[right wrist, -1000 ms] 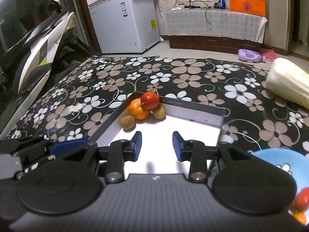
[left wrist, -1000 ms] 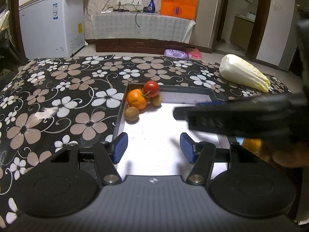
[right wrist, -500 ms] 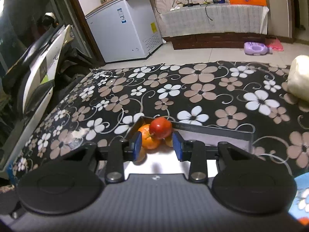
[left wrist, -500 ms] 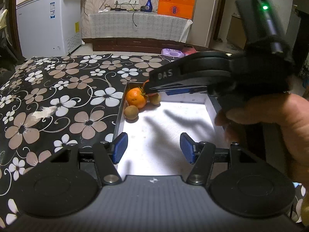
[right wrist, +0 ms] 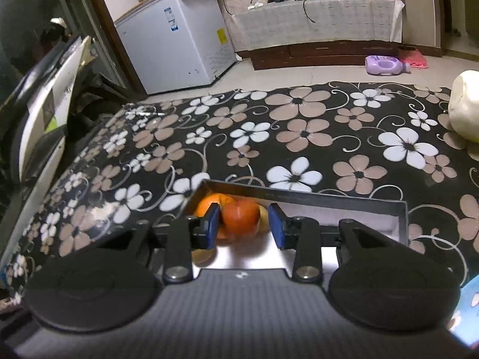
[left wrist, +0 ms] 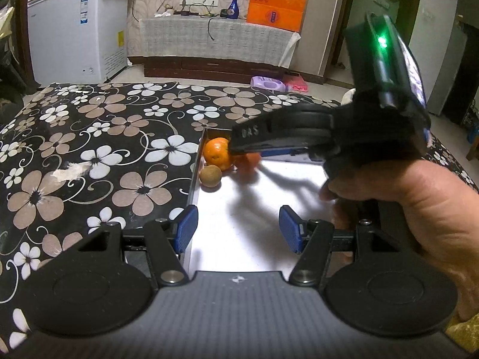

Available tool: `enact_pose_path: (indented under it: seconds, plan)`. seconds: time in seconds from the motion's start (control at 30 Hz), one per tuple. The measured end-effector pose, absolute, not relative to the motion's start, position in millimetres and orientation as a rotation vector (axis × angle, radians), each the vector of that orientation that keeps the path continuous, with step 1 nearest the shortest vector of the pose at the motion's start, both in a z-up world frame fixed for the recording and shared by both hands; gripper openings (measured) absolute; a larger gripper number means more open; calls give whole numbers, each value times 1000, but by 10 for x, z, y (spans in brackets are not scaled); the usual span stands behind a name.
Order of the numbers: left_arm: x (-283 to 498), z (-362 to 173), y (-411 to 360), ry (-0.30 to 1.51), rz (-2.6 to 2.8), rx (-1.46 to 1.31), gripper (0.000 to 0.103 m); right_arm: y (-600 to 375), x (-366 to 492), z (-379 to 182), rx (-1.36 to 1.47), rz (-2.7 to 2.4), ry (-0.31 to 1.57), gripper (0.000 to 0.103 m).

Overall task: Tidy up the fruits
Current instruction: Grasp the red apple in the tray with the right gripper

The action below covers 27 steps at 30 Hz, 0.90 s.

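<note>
A metal tray [left wrist: 254, 209] lies on the flowered table, with fruit in its far left corner: an orange [left wrist: 217, 153], a brown kiwi [left wrist: 210, 175] and a red tomato [left wrist: 250, 160]. My right gripper [right wrist: 245, 224] is open, its blue pads either side of the tomato [right wrist: 241, 217], with the orange [right wrist: 206, 203] behind the left pad. In the left wrist view the right gripper [left wrist: 299, 137] reaches over the fruit and hides part of it. My left gripper [left wrist: 238, 229] is open and empty above the tray's near end.
A pale cabbage [right wrist: 464, 110] lies at the table's right. A blue bowl [right wrist: 467, 308] shows at the lower right edge. A white freezer [left wrist: 74, 33] and a TV bench [left wrist: 218, 42] stand beyond the table's far edge.
My right gripper has moved forward and down over the tray until its pads flank the tomato. My left gripper has stayed where it was.
</note>
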State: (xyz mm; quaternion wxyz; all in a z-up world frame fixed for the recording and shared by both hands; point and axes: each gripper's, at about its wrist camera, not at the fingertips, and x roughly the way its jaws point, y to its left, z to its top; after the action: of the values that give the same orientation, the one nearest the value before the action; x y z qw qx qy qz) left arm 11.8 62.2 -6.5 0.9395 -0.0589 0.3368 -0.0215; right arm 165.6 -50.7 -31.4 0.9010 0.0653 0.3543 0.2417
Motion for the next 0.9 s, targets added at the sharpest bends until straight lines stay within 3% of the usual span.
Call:
enact_pose_path:
  seconds: [0.07, 0.23, 0.4, 0.53, 0.7, 0.9]
  plan:
    - [133, -73, 624, 690, -42, -123, 65, -529, 1641, -311, 116, 497, 739, 31]
    - [168, -79, 625, 694, -33, -132, 66, -675, 1560, -256, 73, 481, 752, 29]
    - [177, -100, 664, 705, -32, -130, 66, -822, 1408, -189, 27, 549, 792, 31]
    - [102, -35, 727, 664, -10, -107, 66, -883, 1190, -61, -141, 605, 755, 42]
    - [140, -29, 880, 678, 18, -157, 66, -906, 878, -52, -344, 748, 755, 42]
    - [141, 12, 933, 674, 38, -175, 66, -806, 582, -158, -353, 920, 777, 44]
